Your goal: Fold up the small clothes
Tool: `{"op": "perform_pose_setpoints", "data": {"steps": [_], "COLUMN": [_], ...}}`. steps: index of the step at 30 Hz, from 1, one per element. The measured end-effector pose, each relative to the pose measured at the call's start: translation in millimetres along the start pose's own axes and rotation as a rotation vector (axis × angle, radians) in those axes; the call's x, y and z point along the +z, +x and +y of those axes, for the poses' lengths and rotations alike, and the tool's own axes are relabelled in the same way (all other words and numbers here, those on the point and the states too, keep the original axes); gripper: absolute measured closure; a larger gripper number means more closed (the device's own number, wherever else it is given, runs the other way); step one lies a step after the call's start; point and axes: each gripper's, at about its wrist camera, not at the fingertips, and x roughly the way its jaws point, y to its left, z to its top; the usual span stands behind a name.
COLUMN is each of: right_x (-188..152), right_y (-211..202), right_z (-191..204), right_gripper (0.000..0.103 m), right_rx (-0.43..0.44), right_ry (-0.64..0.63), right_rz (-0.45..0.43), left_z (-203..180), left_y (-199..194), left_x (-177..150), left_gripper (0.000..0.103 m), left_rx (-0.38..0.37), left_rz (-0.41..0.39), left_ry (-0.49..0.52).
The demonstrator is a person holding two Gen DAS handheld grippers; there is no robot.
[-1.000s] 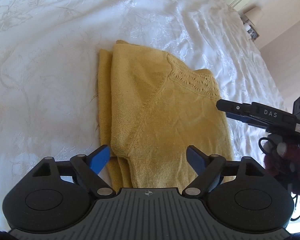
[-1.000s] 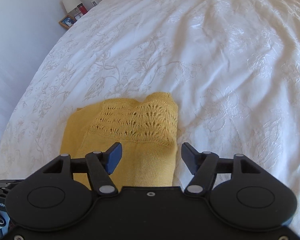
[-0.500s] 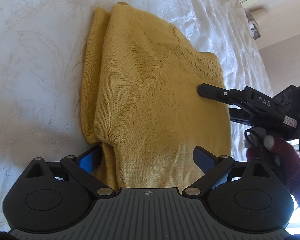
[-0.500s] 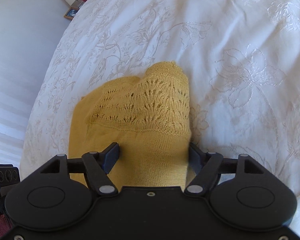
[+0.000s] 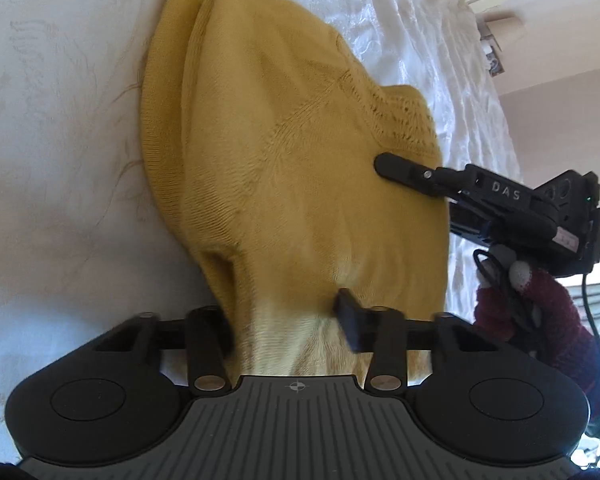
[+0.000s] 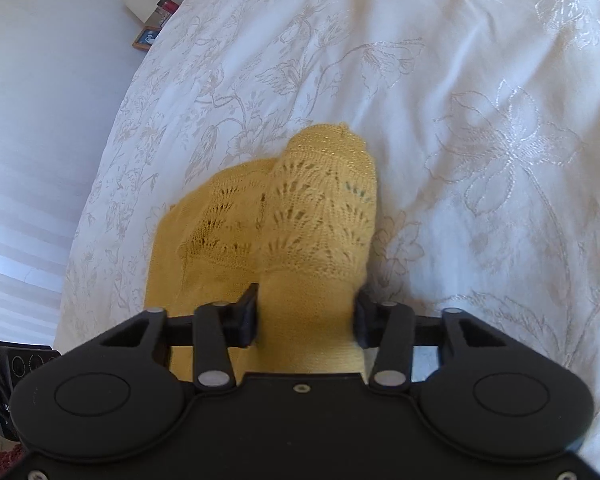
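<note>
**Both grippers pinching the sweater's near edge**

While the left hand-held gripper (image 5: 288,322) clamps the sweater (image 5: 300,168) at its near edge, the right hand-held gripper (image 6: 306,316) grips the right, lacy corner. Folded on the bed (image 6: 460,120), the sweater's long axis runs away, far from both.
</note>
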Motion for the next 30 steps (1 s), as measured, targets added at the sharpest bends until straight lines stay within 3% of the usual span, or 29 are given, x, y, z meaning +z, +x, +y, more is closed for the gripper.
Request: {"op": "perform_pose_setpoints", "data": {"steps": [9,13,21,24,28,30], "right_x": [-13.0,-40.1,-119.1,-142.8,-164.0,-169.0], "right_y": [-33.2,-62.8,-130.5,-148.1,-157.4,-163.0], "right_z": [27.0,25.5,-12.6,-26.0,-35.5,-39.6], "right_gripper": [0.064,0.064,0.064,0.061,0.05,0.045], "right_rx": [-0.05,-0.085,-0.122,-0.146,-0.294,-0.294], "right_ry": [0.035,0.032,0.059,0.046,-0.062,-0.071], "right_rz": [-0.051,-0.017,0.098,0.122,0.097,0.076], "left_z": [-18.5,-38.1,-90.7,-101.6,-103.7,-102.7], "left_y": [-12.2,-10.4,11.3,19.5,28.2,24.9], "left_x": [-13.4,-49.3,-156.8,-189.2,-219.1,-228.9], "left_gripper": [0.087,0.087,0.087,0.086,0.078,0.071], "left_rx": [-0.076,-0.106,-0.118,-0.07,0.177,0.233], "left_rz": [0.0,0.051,0.183,0.205,0.176,0.142], "left_ry": [0.0,0.016,0.069,0.087,0.129,0.106]}}
